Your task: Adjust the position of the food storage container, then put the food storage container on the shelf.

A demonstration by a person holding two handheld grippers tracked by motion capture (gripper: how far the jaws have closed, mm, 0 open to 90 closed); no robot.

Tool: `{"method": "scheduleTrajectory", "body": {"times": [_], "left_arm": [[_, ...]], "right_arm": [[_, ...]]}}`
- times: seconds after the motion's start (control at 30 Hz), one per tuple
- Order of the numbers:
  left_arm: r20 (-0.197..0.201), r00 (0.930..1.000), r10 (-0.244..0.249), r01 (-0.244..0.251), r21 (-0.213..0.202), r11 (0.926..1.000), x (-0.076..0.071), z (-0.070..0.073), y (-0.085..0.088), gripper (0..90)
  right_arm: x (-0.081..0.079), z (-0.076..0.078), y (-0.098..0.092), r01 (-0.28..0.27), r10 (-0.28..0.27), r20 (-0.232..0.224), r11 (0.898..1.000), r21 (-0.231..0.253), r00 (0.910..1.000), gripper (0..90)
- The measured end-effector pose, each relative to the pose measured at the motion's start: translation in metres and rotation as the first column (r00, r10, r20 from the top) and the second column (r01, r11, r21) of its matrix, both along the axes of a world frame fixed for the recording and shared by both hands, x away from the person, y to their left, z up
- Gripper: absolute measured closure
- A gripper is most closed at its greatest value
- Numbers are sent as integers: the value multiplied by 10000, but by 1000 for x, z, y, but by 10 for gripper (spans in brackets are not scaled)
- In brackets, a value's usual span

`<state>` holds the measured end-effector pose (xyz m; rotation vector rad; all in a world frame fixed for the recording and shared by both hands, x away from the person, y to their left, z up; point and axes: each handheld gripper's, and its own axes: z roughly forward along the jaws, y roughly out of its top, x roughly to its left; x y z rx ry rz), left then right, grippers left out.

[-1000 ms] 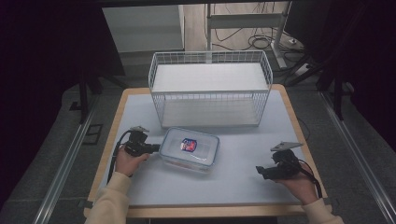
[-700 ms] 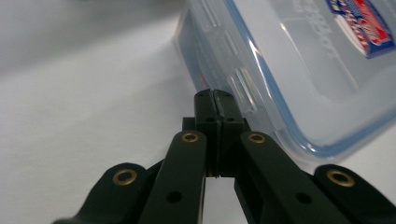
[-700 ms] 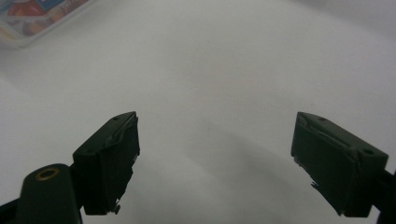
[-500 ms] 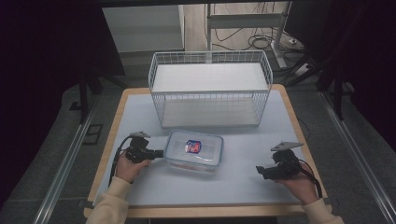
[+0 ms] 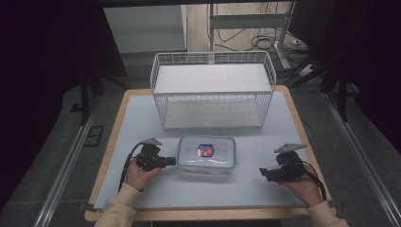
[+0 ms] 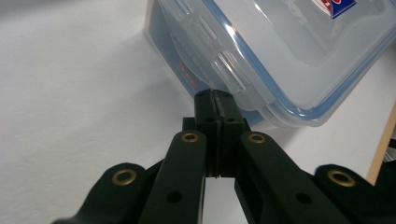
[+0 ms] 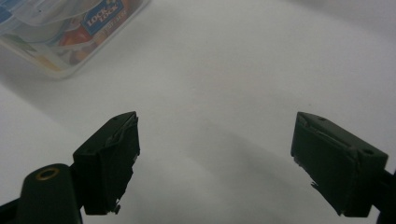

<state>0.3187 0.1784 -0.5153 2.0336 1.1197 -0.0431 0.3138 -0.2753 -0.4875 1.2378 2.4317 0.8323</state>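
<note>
One box (image 5: 206, 154) sat on the desk (image 5: 142, 113), one wire basket (image 5: 213, 90) behind it, and two tools were in play. The box, clear with a blue-rimmed lid and a red and blue label, lay in the middle of the white mat, just in front of the basket and well back from the desk's near edge. Bare mat lay open to its right, all the way to the right tool (image 5: 263, 174), and a strip lay free along the front.

The left tool (image 5: 173, 161) lay low and level, pointing right, its jaws pressed tight together with nothing between them; in the left gripper view the left tool (image 6: 215, 95) had its tip right against the box (image 6: 280, 51), under a lid clasp at the box's left end. The left hand (image 5: 137, 171) gripped it from behind, forearm coming in from the bottom.

The right tool pointed left across the mat, well apart from the box, jaws spread wide and empty over bare surface, held in the right hand (image 5: 302, 182).
</note>
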Motion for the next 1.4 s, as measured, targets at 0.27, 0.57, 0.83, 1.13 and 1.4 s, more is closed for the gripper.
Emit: {"method": "scheduleTrajectory", "body": {"times": [0.27, 0.57, 0.83, 1.13, 1.4], "left_arm": [[-62, 9995, -311, 309, -207, 9993, -4, 0, -10, 900], [71, 9999, 75, -73, -322, 9995, -4, 4, -5, 900], [789, 9905, 1130, -1108, -318, 9933, -19, 30, 11, 895], [858, 9745, 2072, -2048, -356, 9782, -22, 40, 17, 407], [529, 9818, 1825, -1804, -424, 9827, -21, 45, 12, 248]], "right_arm": [[0, 0, 0, 11, -11, -17, 10000, -1, 10000, 154], [0, 0, 0, 37, -37, 59, 10000, 30, 10000, 154], [0, 2, -2, 39, -41, 165, 9999, 126, 9999, 157], [-1, 4, -4, 34, -42, 271, 9995, 315, 9996, 157], [-2, 8, -5, -413, 369, 421, 9933, 1082, 9984, 149]]}}
